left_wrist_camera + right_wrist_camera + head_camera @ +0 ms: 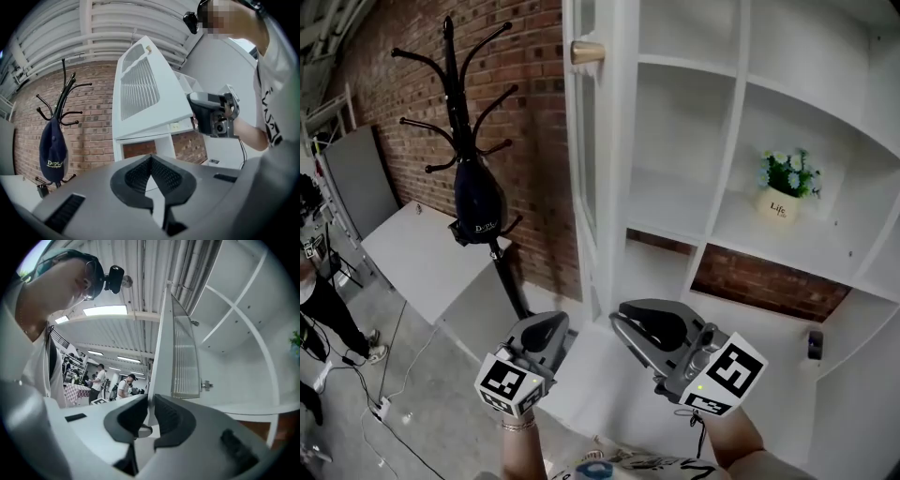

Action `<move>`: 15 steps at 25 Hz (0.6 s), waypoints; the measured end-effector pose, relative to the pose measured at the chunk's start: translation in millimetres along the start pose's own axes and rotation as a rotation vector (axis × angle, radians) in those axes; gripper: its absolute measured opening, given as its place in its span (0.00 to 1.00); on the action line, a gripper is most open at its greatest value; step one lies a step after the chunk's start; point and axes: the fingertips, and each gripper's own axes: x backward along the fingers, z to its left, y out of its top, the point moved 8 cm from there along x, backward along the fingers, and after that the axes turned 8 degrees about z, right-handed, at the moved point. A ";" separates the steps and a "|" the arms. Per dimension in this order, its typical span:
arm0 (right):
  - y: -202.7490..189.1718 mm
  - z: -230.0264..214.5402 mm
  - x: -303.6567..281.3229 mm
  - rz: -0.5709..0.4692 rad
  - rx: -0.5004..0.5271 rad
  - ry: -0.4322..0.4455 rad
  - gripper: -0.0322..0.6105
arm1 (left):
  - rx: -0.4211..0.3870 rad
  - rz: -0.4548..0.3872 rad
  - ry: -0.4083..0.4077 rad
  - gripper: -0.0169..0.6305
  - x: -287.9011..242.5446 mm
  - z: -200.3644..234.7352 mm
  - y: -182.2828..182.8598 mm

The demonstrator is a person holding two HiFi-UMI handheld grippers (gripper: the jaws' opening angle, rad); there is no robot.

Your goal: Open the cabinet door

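Observation:
The white cabinet door [592,187] stands swung out towards me, edge-on, with its brass knob [588,52] high up. The cabinet [727,159] behind it shows bare shelves. My right gripper [623,313] sits low, just right of the door's bottom edge. In the right gripper view its jaws [150,401] stand a narrow gap apart, in line with the door's edge [161,343], and nothing is visibly pressed between them. My left gripper [553,322] hangs left of the door. Its jaw tips [151,158] meet on nothing, pointing at the door's ribbed outer face [145,93].
A black coat rack [469,141] with a dark cap [480,202] stands against the brick wall left of the door. A potted plant [786,187] sits on a shelf and a small dark object [815,343] on the counter. A grey board [422,262] leans low left. People [98,380] stand far behind.

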 end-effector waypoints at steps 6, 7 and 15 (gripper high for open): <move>3.7 17.8 -42.3 -0.038 0.001 0.136 0.13 | 0.034 0.016 0.087 0.05 31.6 8.6 -9.5; 3.3 19.5 -48.0 -0.044 0.000 0.152 0.13 | 0.038 0.016 0.095 0.05 36.4 8.3 -11.0; 4.1 36.9 -97.1 -0.065 -0.030 0.253 0.12 | 0.054 0.041 0.178 0.05 78.1 15.9 -23.2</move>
